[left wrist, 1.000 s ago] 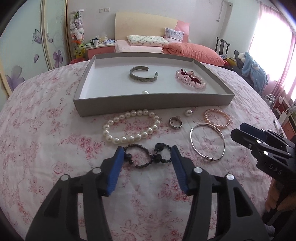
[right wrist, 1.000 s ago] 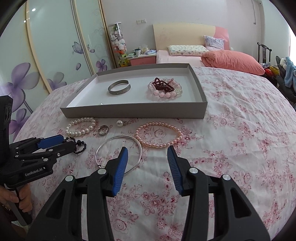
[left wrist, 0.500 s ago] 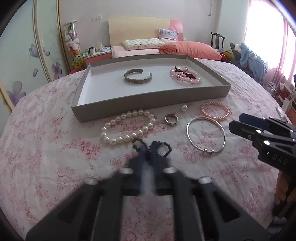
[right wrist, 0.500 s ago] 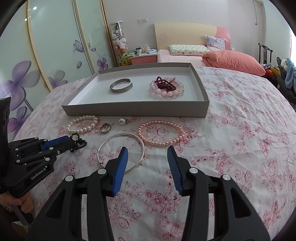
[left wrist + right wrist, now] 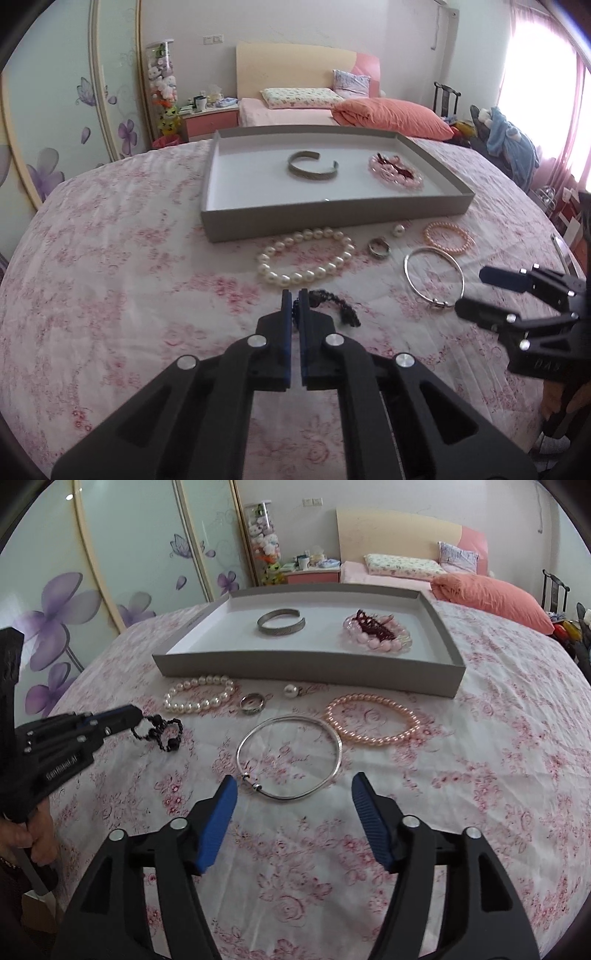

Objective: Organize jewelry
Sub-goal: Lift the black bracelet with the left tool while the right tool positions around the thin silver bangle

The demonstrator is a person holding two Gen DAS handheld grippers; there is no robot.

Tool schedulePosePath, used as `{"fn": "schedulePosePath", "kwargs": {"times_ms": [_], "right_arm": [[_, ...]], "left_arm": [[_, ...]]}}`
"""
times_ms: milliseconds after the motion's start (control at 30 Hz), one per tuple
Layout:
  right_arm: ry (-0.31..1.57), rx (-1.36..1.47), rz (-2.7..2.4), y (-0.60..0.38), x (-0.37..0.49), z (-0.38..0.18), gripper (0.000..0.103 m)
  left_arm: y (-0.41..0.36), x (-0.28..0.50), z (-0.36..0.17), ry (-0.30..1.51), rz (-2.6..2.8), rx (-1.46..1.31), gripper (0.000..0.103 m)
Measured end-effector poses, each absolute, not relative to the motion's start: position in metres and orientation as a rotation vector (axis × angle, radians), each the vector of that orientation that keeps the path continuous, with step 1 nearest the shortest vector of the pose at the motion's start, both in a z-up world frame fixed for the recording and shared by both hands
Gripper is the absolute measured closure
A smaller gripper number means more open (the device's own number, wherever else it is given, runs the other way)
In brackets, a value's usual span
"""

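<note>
Beads: left gripper [image 5: 294, 300] pinches the black bead bracelet [image 5: 159, 731] on the bed; right gripper [image 5: 291, 795] spread wide near the silver bangle [image 5: 290, 755].

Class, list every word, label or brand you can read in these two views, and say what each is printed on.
"GenRobot.AI": white lettering, slightly blurred, on the black body of the left claw, right wrist view.
Pale lettering on the body of the right claw, left wrist view: too blurred to read.
The silver cuff in the tray bears engraving, too small to read.
</note>
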State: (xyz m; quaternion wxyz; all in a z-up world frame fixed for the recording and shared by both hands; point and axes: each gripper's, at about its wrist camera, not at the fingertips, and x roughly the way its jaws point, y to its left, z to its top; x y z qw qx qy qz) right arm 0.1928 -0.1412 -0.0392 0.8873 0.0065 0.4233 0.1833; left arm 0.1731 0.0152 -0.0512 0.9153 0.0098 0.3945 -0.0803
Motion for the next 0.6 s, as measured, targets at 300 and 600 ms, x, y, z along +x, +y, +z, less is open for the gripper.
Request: {"fn": "schedulePosePath", "kwargs": {"times_ms": [300,600], "right_arm": [[0.935,-0.064,0.342,-0.117,0.21,-0.047,0.023],[0.937,-0.112,0.322,-0.104,0.225,-0.049,0.021]], "left_arm": [[0.03,0.169,-0.045,0.798,-0.148,-0.007,0.099],[0.029,0.168,-0.045,0.796,-0.156,-0.011,0.099]]}}
